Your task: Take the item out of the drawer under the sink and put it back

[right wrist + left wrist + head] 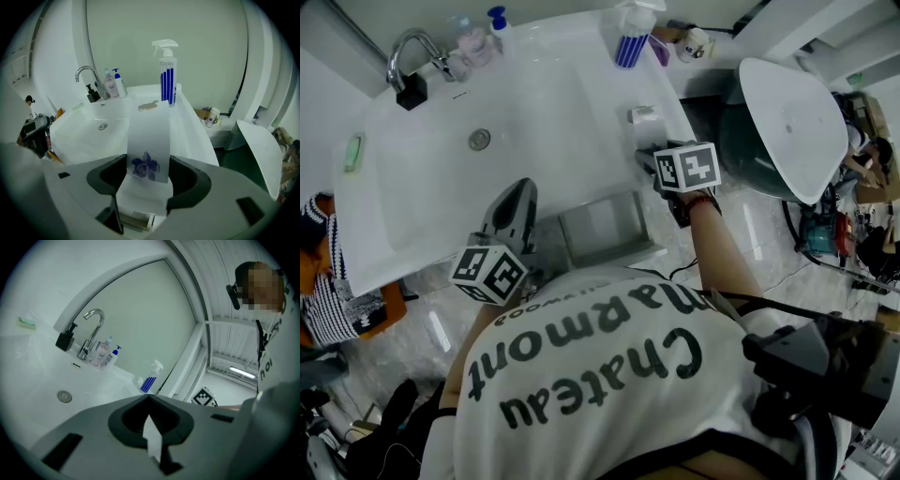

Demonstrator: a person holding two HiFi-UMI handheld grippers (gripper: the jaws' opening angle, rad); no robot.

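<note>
My right gripper (147, 164) is shut on a long white packet (146, 136) with a blue flower print. The packet stands up between the jaws, over the white sink (93, 136). In the head view the right gripper (649, 155) hovers at the sink's right front corner. Just below it the grey drawer (614, 246) under the sink stands pulled out. My left gripper (520, 192) is over the sink's front edge, left of the drawer. Its jaws (150, 427) look closed with nothing between them.
At the back of the sink (534, 103) are a chrome tap (408, 52), a black dispenser (412, 91), small bottles (478, 42) and a blue-striped spray bottle (630, 42). A small pale object (644, 113) sits near the right rim. A white lid (792, 122) stands to the right and a person (328, 281) to the left.
</note>
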